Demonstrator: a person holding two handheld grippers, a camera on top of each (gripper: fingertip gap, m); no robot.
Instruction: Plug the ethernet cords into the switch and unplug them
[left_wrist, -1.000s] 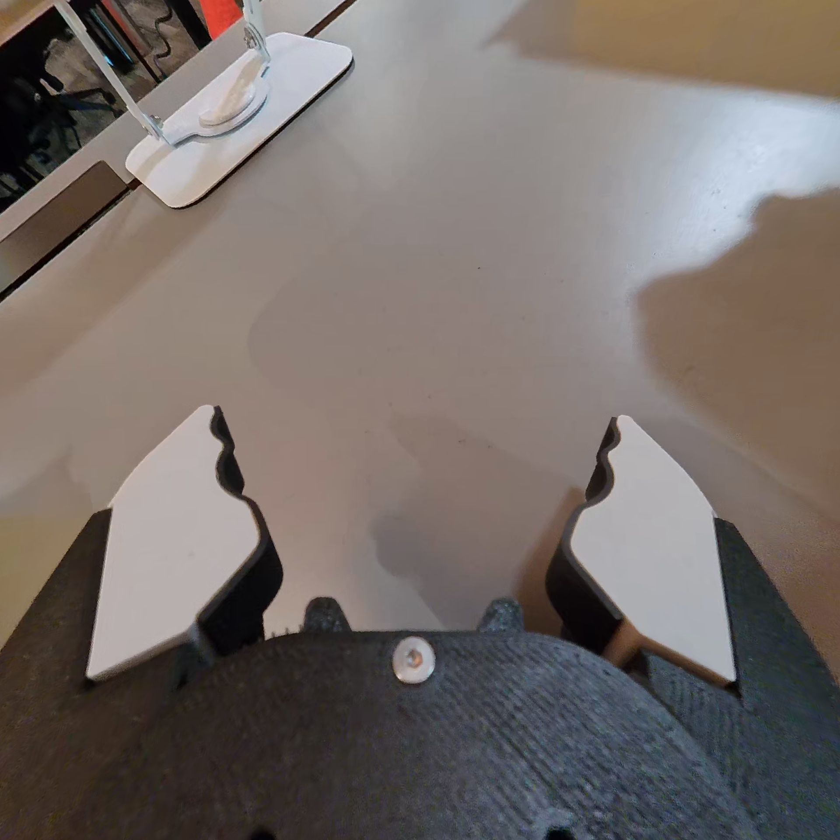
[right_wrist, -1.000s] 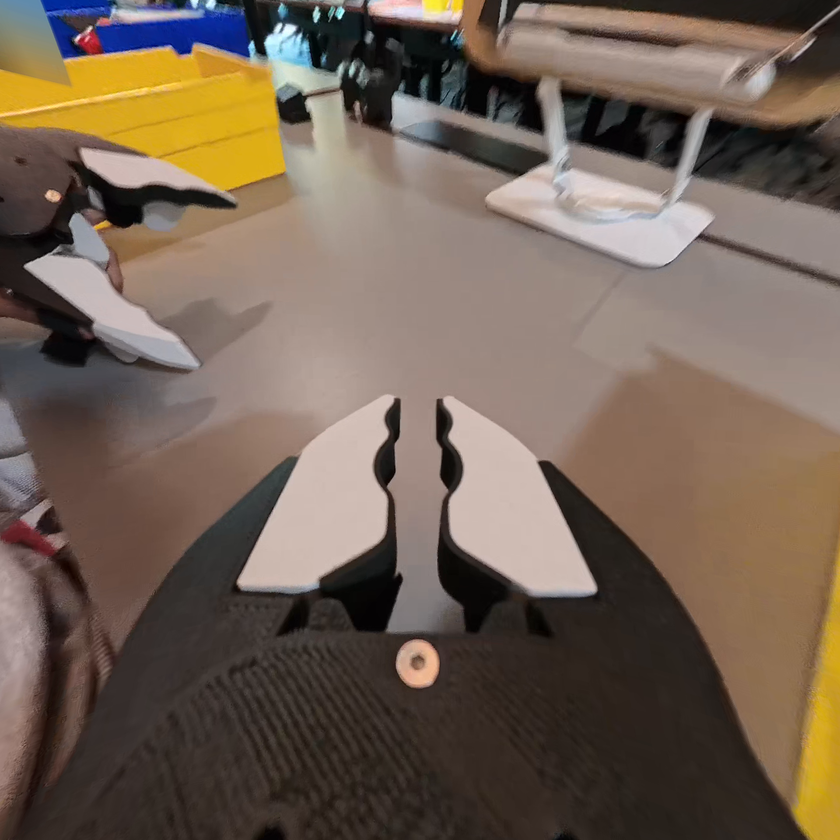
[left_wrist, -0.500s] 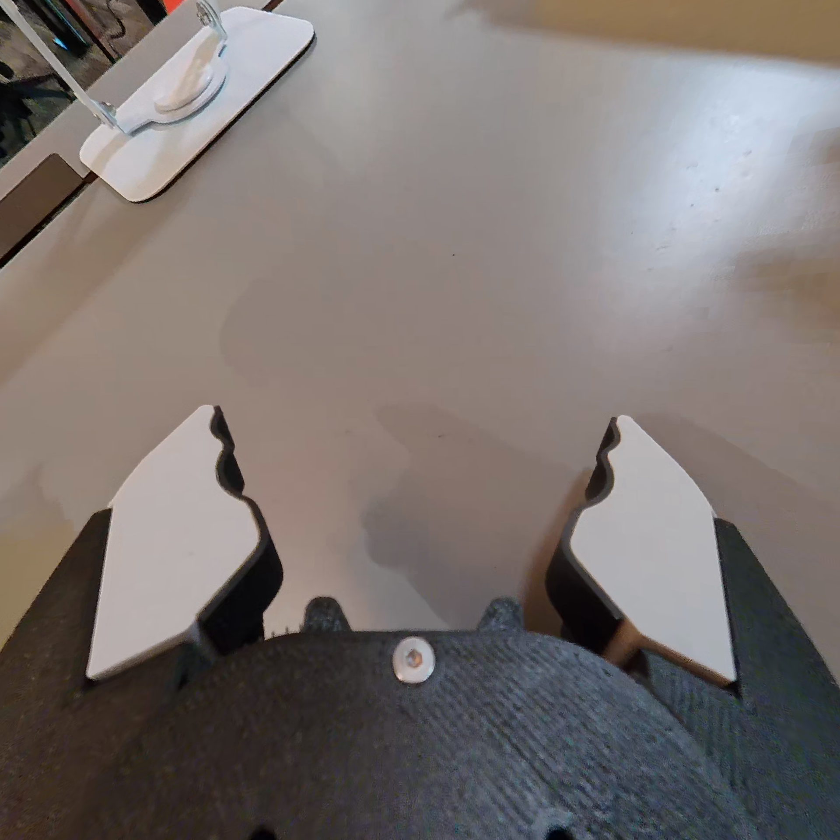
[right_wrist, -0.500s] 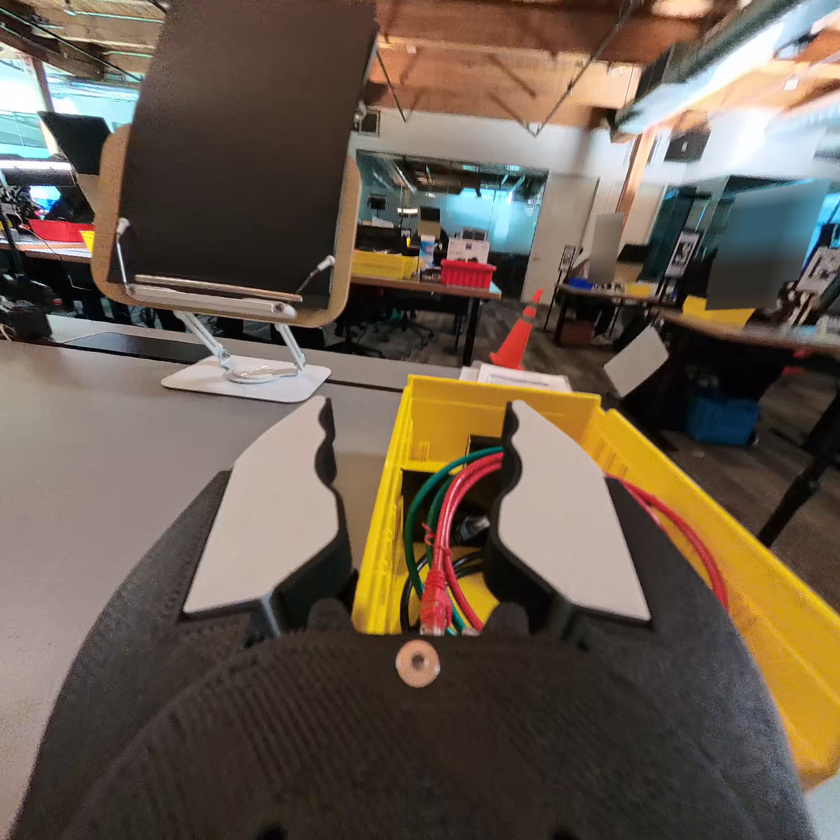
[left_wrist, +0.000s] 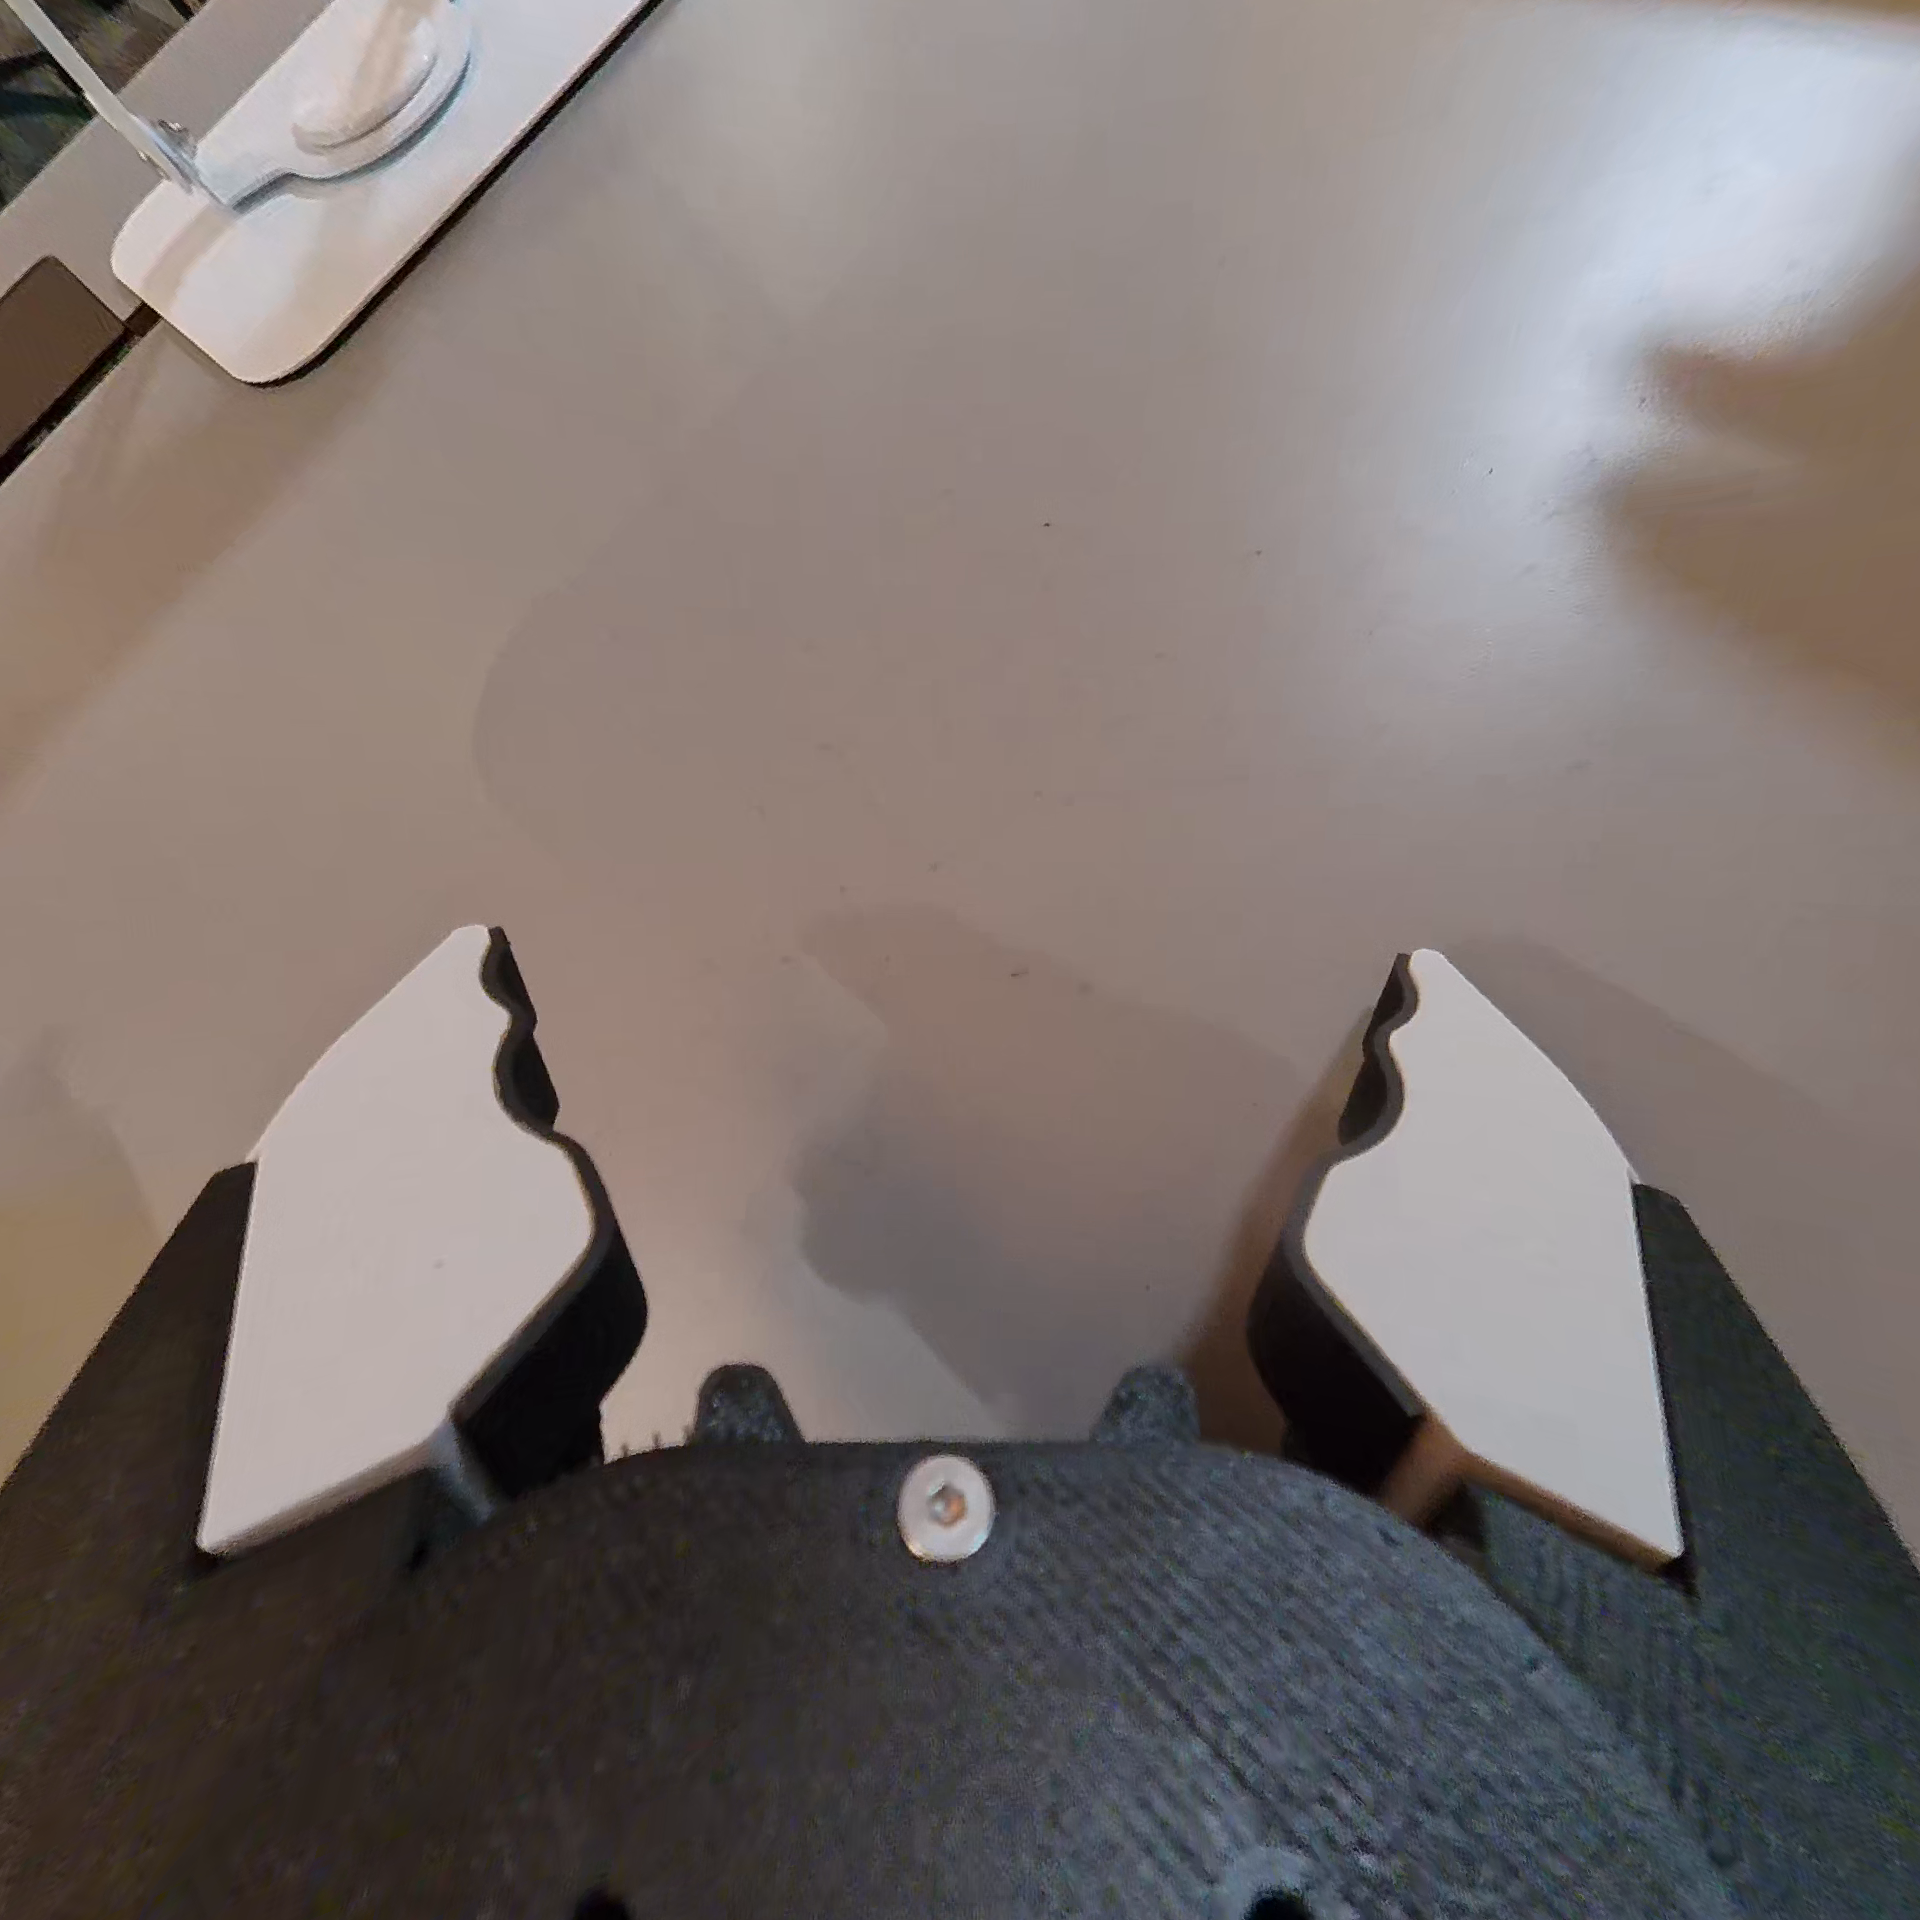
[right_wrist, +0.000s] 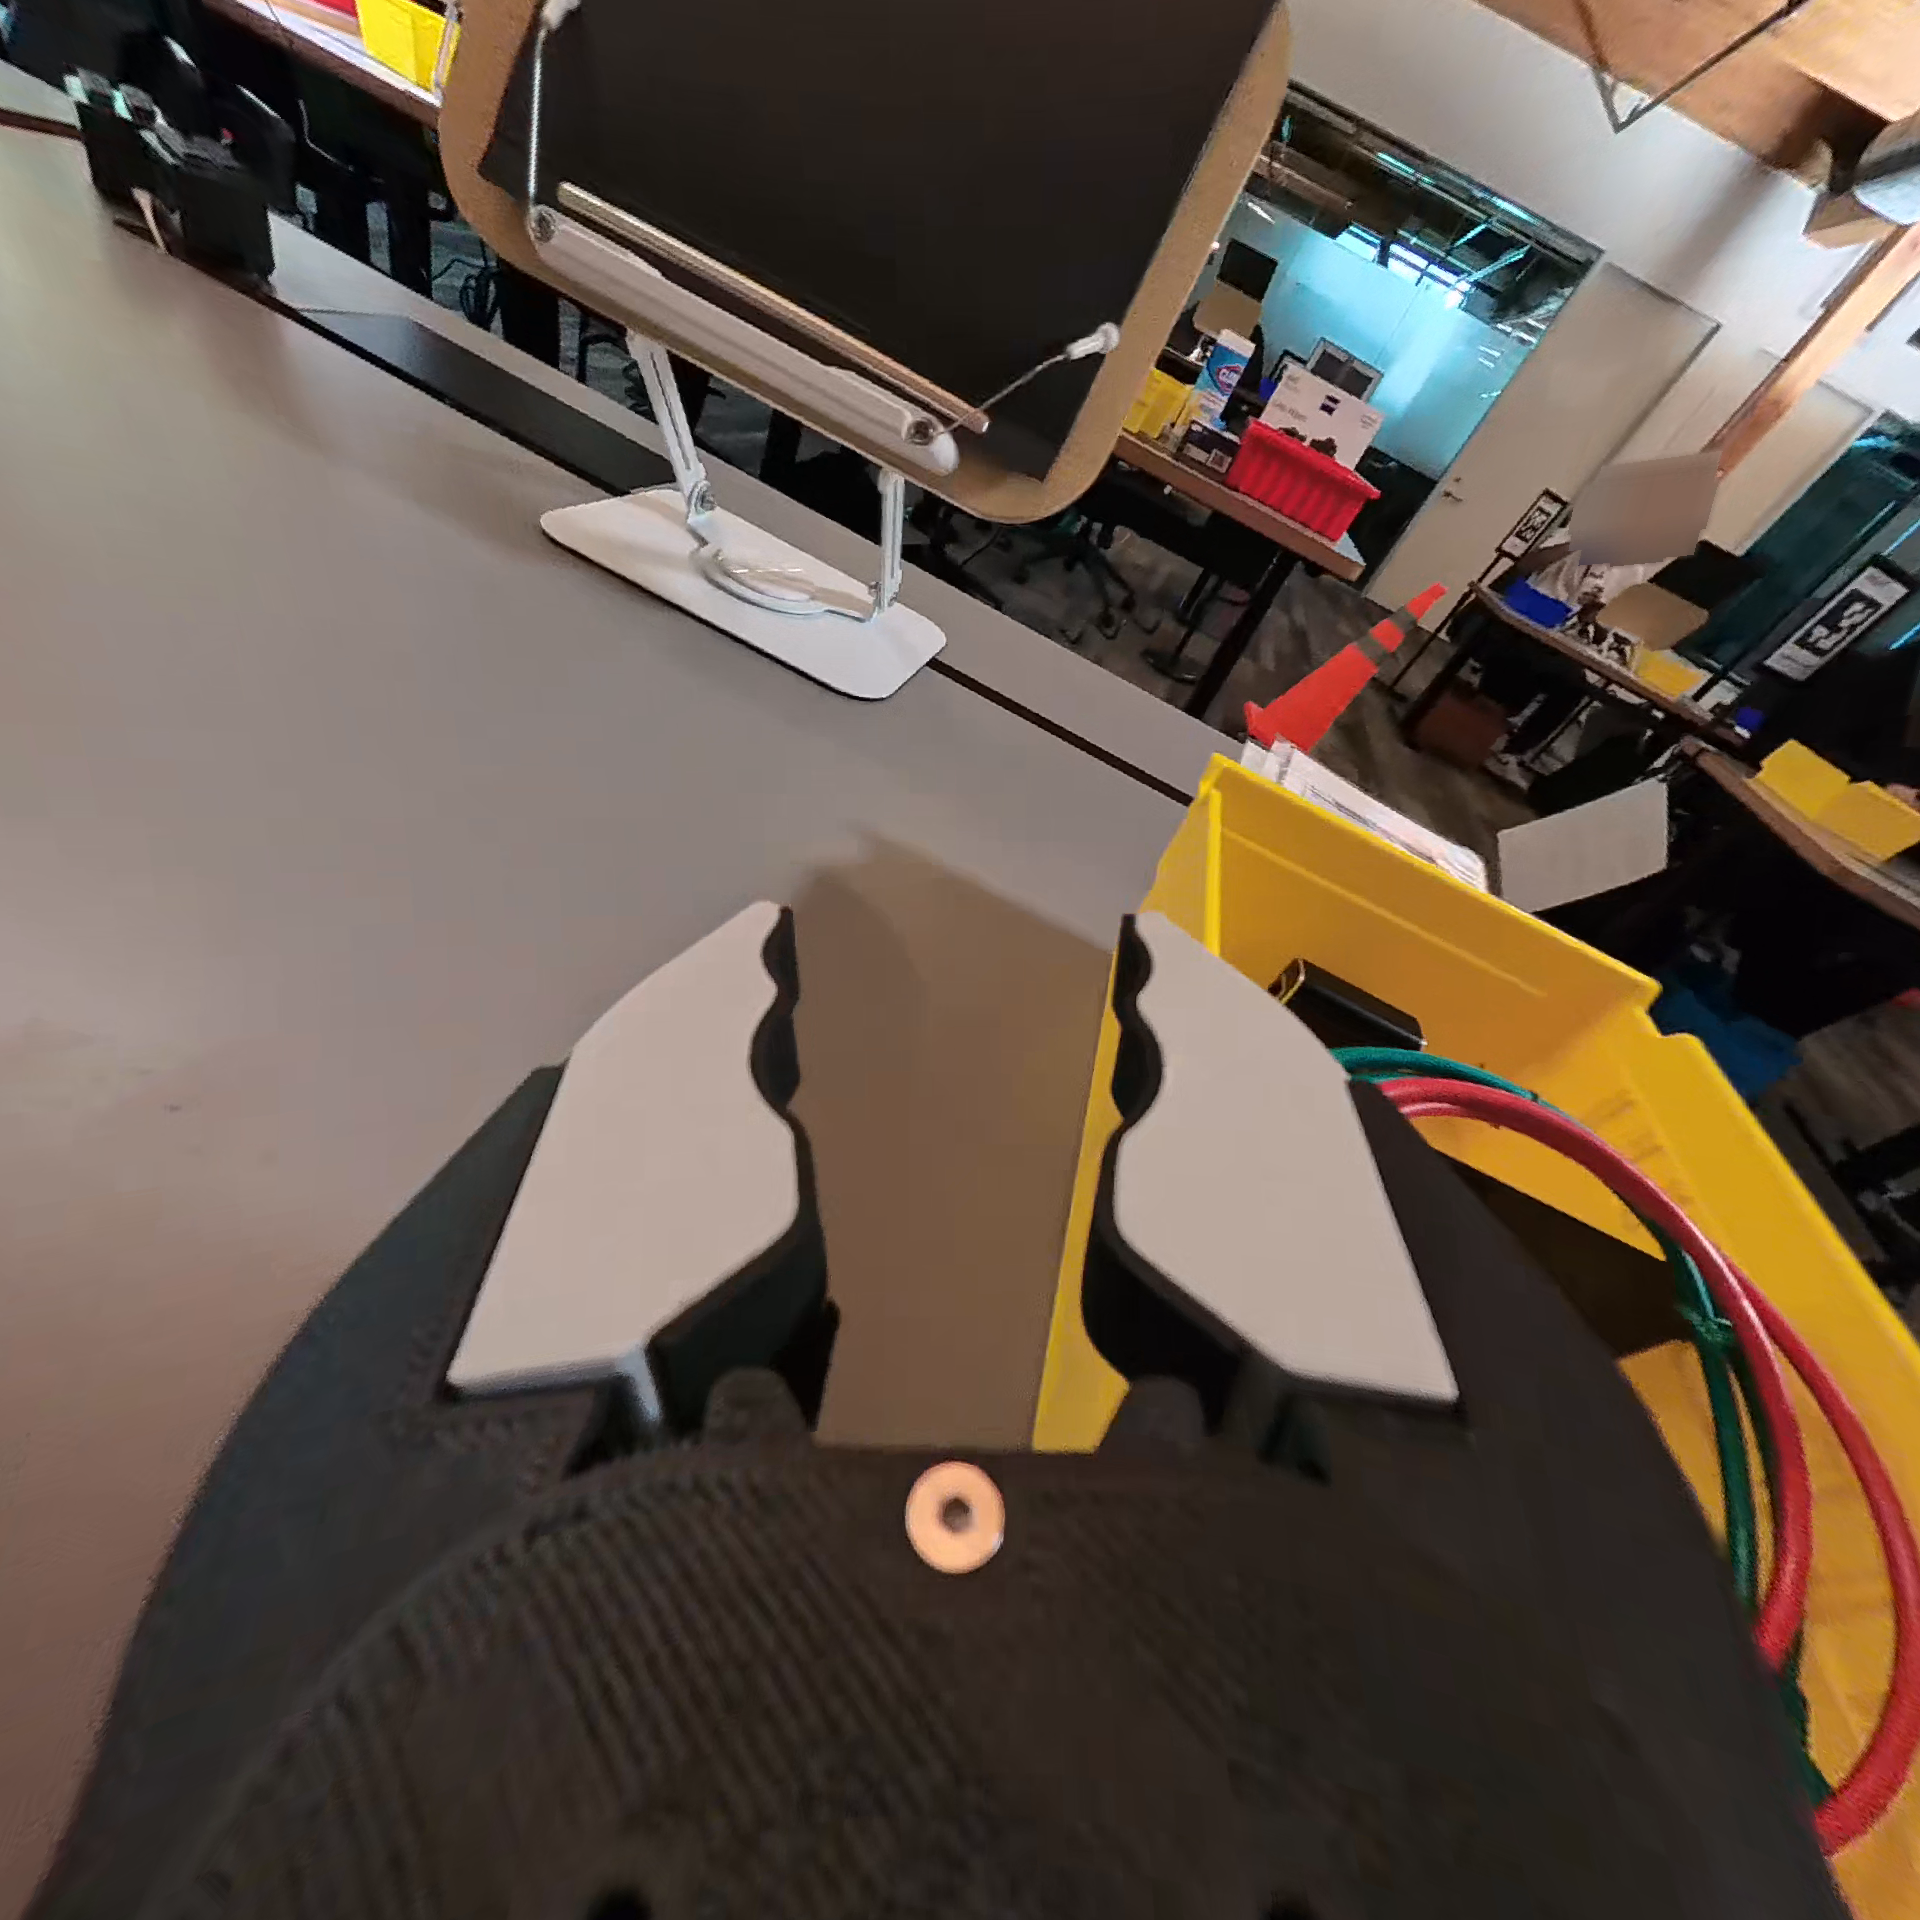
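A red ethernet cord and a green ethernet cord lie coiled in a yellow bin at the right in the right wrist view. A black box, perhaps the switch, sits at the bin's far end. My right gripper is open and empty above the grey table, its right finger over the bin's left wall. My left gripper is wide open and empty over the bare grey table. No cord or switch shows in the left wrist view.
A white stand with a dark board on it stands at the table's far edge; its base also shows in the left wrist view. An orange cone and other tables with bins lie beyond.
My right gripper swung right from the table to the yellow bin, then tilted and shifted slightly left, and its jaws opened wider. My left gripper stayed open and drifted a little.
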